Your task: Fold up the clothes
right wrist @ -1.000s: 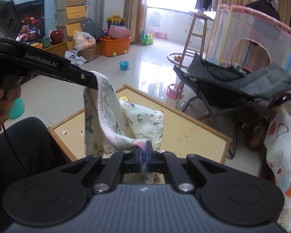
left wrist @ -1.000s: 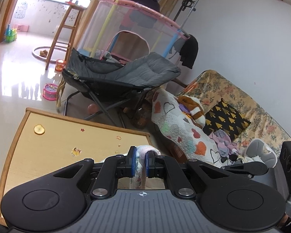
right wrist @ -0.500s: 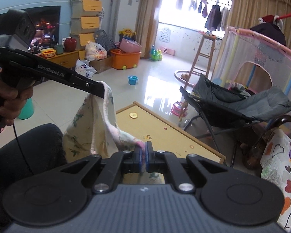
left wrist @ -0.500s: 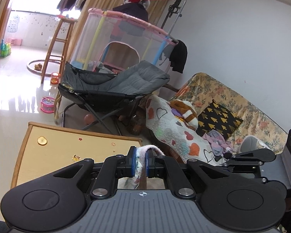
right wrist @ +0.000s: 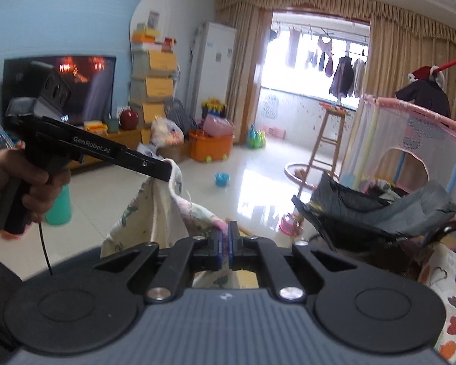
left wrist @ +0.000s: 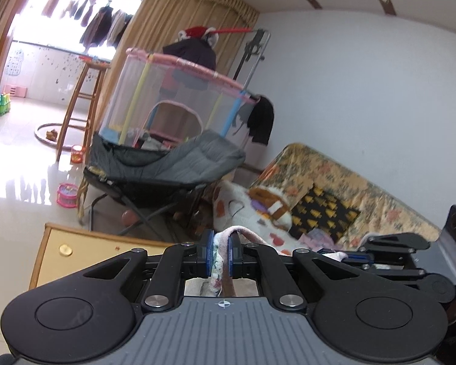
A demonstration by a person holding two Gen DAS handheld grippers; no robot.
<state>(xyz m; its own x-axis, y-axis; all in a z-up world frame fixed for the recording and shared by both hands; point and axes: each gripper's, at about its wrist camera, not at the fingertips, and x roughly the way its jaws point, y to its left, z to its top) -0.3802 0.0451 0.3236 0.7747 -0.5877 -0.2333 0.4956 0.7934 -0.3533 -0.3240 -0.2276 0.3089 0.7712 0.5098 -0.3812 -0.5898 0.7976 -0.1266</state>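
A small cream garment with a floral print and pink trim [right wrist: 155, 213] hangs in the air between my two grippers. My left gripper [left wrist: 221, 254] is shut on one pink-edged corner of the garment [left wrist: 225, 243]. In the right wrist view that same left gripper [right wrist: 164, 172] comes in from the left, held by a hand [right wrist: 24, 182]. My right gripper [right wrist: 226, 243] is shut on another pink edge of the cloth. In the left wrist view the right gripper [left wrist: 349, 255] shows at the right, pinching cloth. The garment's lower part is hidden behind the gripper bodies.
A low wooden table [left wrist: 76, 252] lies below. Beyond it stand a grey folding chair [left wrist: 167, 164], a netted playpen [left wrist: 173, 103], a wooden stool [right wrist: 328, 140] and a floral sofa [left wrist: 349, 182] with a heart-print blanket. Toys and an orange bin [right wrist: 211, 149] sit on the shiny floor.
Both grippers have risen with the garment, lifting it off the table. The table has dropped low in both views, and the cloth now hangs stretched between the grippers.
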